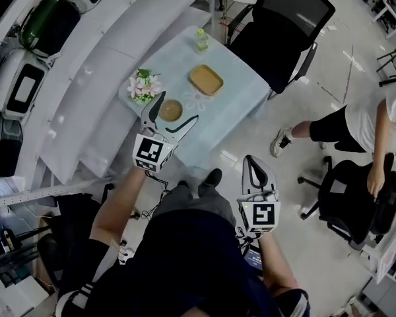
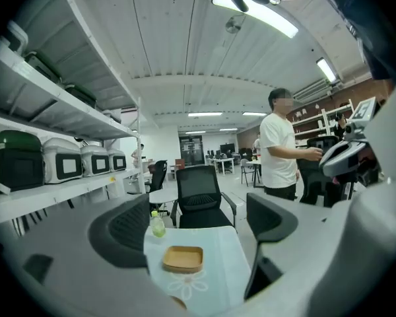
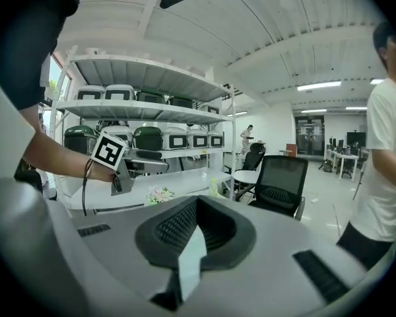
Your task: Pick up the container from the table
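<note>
A tan rectangular container (image 1: pixel 206 80) lies in the middle of the light-blue covered table (image 1: pixel 234 78). Nearer me sits a round brown bowl (image 1: pixel 171 110). My left gripper (image 1: pixel 179 106) is open and hangs over the table's near edge, its jaws on either side of the bowl as seen from above. In the left gripper view the container (image 2: pixel 183 259) shows between the open jaws of the left gripper (image 2: pixel 199 223), well ahead, and the bowl's rim (image 2: pixel 178 302) just peeks at the bottom. My right gripper (image 1: pixel 249 158) is shut and empty, off the table over the floor; in its own view the right gripper (image 3: pixel 197 233) has its pads together.
A small green bottle (image 1: pixel 200 39) stands at the table's far edge and a flower bunch (image 1: pixel 144 84) at its left. A black office chair (image 1: pixel 284 28) is behind the table. White shelves (image 1: pixel 86 78) run along the left. A person (image 1: pixel 356 127) stands at the right.
</note>
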Demonstrator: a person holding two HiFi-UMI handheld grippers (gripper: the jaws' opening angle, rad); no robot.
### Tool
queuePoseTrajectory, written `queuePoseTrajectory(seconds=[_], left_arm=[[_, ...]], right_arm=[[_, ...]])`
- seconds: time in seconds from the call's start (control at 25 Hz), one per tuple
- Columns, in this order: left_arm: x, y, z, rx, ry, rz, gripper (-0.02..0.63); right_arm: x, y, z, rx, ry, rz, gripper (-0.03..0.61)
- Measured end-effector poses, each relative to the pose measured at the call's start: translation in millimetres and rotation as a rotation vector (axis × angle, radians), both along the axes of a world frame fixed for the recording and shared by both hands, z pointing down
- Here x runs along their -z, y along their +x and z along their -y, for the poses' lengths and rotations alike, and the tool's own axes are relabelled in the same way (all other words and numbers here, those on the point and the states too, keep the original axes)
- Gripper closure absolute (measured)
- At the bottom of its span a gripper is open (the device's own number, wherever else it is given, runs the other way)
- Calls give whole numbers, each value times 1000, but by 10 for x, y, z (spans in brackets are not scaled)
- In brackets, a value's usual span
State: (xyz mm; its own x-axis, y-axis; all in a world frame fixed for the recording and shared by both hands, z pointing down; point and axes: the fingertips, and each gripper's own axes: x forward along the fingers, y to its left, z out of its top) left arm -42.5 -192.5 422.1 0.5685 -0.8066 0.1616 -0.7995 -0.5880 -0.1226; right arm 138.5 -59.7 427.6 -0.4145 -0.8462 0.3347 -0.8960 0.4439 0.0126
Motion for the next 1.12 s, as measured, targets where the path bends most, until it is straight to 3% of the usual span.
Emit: queuePoseTrajectory(seconds=[0.24,0.56,1.12], left_arm=[[-334,-8,599,5,-40,1,149],[-931,13,1332,-43,-157,28,149],[-2267,39,2188,-101,-389,165,147]], right_arm=[[-165,-13,397,15,-11,-11,578],[-261,-39,788,-63,-28,-43,577],[-626,-61,1221,-118,-102,-55,577]])
